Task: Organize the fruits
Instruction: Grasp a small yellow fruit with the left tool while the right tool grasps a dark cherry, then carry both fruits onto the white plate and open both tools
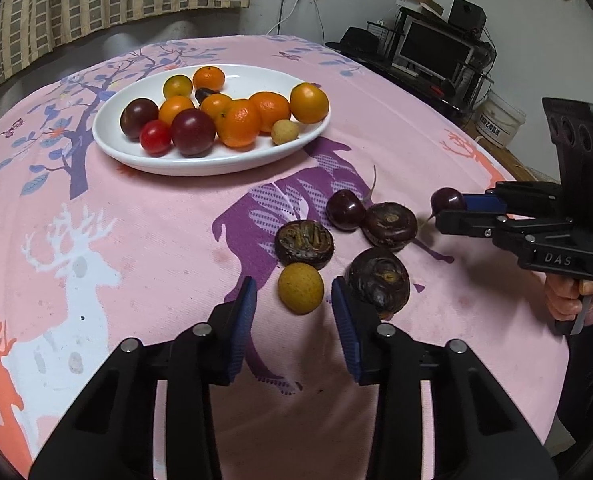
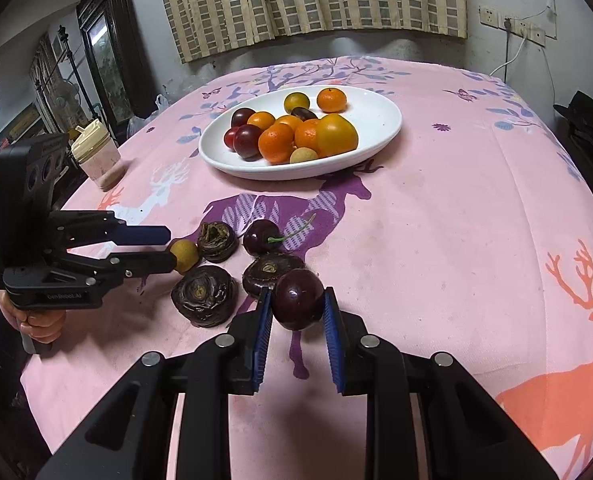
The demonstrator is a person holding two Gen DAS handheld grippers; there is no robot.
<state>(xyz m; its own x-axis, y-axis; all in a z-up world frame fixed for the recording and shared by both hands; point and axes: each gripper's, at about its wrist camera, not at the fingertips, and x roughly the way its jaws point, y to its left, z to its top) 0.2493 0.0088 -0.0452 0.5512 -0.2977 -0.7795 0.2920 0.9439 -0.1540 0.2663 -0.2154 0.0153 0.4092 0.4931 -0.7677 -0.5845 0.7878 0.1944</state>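
A white oval plate (image 1: 168, 160) (image 2: 380, 136) holds several oranges, dark plums, a red tomato and a longan. On the cloth lie three dark water chestnuts (image 1: 378, 282) (image 2: 204, 294), a cherry with a stem (image 1: 345, 209) (image 2: 261, 238) and a yellow longan (image 1: 300, 288) (image 2: 184, 255). My left gripper (image 1: 292, 300) (image 2: 168, 252) is open, its fingers on either side of the longan and just short of it. My right gripper (image 2: 297, 306) (image 1: 450, 204) is shut on a dark cherry (image 2: 298, 299) (image 1: 447, 200), held above the cloth.
The table wears a pink cloth with deer and tree prints (image 1: 136, 280) (image 2: 476, 240). A lidded jar (image 2: 96, 156) stands at its left edge. A desk with a monitor (image 1: 432, 52) stands behind the table's right side.
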